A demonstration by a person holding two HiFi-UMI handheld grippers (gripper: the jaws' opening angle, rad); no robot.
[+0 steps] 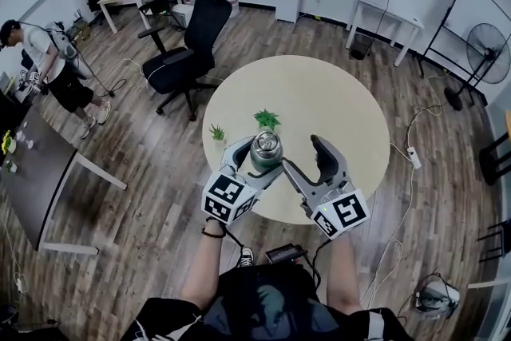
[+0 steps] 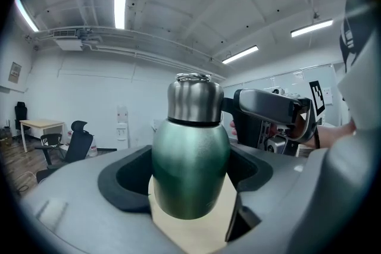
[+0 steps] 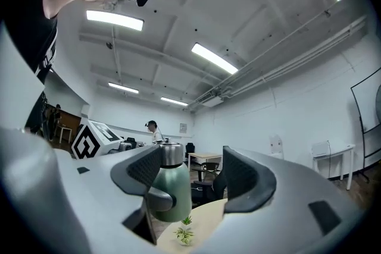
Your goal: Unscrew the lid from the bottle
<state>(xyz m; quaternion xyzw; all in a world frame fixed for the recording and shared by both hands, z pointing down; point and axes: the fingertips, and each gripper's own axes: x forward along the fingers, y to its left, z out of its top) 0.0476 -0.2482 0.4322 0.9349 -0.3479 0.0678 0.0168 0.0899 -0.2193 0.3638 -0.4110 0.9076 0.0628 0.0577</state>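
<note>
A green bottle (image 1: 266, 149) with a steel lid (image 2: 193, 98) is held upright above the round table's near edge. My left gripper (image 1: 262, 164) is shut on the bottle's green body (image 2: 190, 169), one finger on each side. My right gripper (image 1: 307, 156) stands open just to the right of the bottle, with nothing between its fingers. In the right gripper view the bottle (image 3: 169, 193) and its lid (image 3: 169, 153) show beside the left finger (image 3: 140, 169), and the pads do not press on them. The lid sits on the bottle's neck.
The round beige table (image 1: 319, 100) bears two small green plants (image 1: 267, 120) (image 1: 217, 132). A black office chair (image 1: 188, 44) stands behind it at the left. Another person (image 1: 48, 60) stands by a dark desk at the far left. A floor fan (image 1: 487, 52) stands at the right.
</note>
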